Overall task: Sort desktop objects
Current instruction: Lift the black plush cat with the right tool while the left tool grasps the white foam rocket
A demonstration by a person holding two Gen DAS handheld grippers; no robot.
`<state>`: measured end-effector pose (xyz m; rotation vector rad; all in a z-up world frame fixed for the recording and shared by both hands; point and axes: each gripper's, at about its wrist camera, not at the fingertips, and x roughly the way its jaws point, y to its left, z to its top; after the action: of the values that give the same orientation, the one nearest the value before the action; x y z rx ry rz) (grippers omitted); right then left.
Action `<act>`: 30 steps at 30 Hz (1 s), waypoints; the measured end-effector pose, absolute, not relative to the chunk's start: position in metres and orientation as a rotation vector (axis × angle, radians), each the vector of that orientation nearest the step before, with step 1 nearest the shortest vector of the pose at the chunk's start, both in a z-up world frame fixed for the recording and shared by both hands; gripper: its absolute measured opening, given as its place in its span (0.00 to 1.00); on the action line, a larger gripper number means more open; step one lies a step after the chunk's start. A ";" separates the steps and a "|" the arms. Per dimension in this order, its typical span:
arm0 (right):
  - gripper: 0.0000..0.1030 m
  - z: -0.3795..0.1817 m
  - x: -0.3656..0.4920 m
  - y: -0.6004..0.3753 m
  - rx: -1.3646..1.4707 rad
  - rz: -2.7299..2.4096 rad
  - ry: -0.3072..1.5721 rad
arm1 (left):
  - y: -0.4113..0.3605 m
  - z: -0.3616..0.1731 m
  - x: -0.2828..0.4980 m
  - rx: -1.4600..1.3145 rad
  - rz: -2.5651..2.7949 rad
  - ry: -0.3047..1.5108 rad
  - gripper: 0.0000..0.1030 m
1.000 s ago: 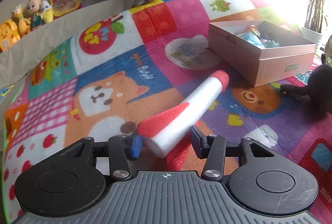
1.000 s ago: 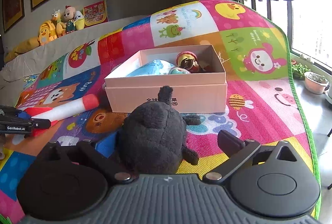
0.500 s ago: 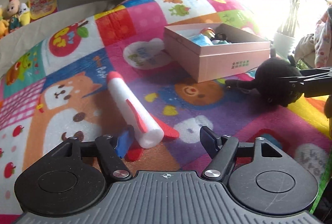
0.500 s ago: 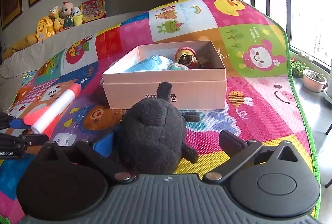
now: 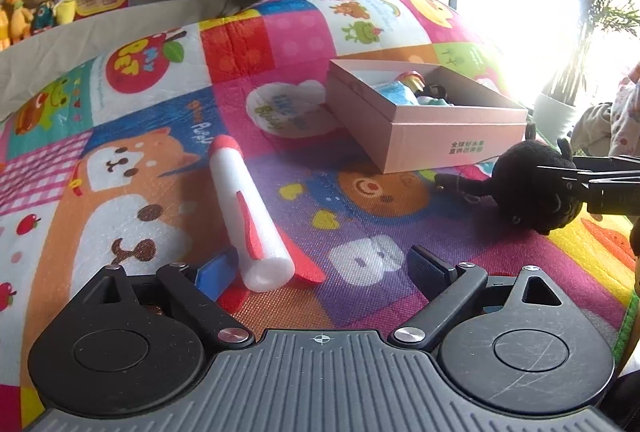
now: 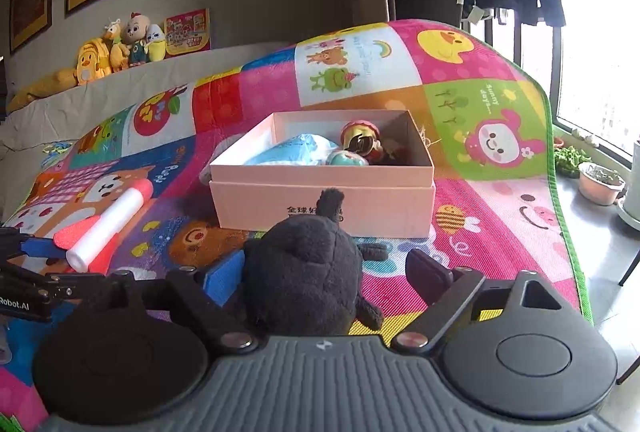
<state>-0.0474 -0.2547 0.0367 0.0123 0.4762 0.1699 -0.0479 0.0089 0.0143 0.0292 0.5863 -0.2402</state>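
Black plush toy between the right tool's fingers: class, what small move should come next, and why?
Probably close the right tool on the black plush toy. Its fingers stand open on either side of the toy, which rests on the mat just in front of the open pink box holding other toys.

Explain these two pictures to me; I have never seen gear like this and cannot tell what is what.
Each picture comes from a camera mounted on a hand-held claw, looking forward along its two fingers; a person holds one in each hand. The left claw is open, with a foam rocket lying on the play mat by its left finger. The right claw is also open, with a black plush toy sitting between its fingers, against the left one and clear of the right. Beyond lies an open pink box already holding some toys. Nothing is clearly gripped.
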 end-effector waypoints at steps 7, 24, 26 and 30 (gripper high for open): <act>0.82 0.047 -0.045 -0.274 0.016 0.054 0.428 | 0.009 0.014 -0.046 0.028 -0.248 0.593 0.93; 0.83 0.044 -0.050 -0.334 0.030 -0.226 0.478 | 0.010 0.014 -0.047 0.017 -0.241 0.586 0.95; 0.83 0.047 -0.053 -0.341 0.079 -0.203 0.486 | 0.011 0.014 -0.047 0.012 -0.243 0.582 0.95; 0.86 0.058 -0.055 -0.338 0.110 -0.127 0.464 | 0.013 0.015 -0.048 0.001 -0.249 0.577 0.97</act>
<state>-0.0552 -0.3379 0.0577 0.1097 0.4638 -0.1268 -0.0480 0.0127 0.0147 0.0007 0.5768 -0.2491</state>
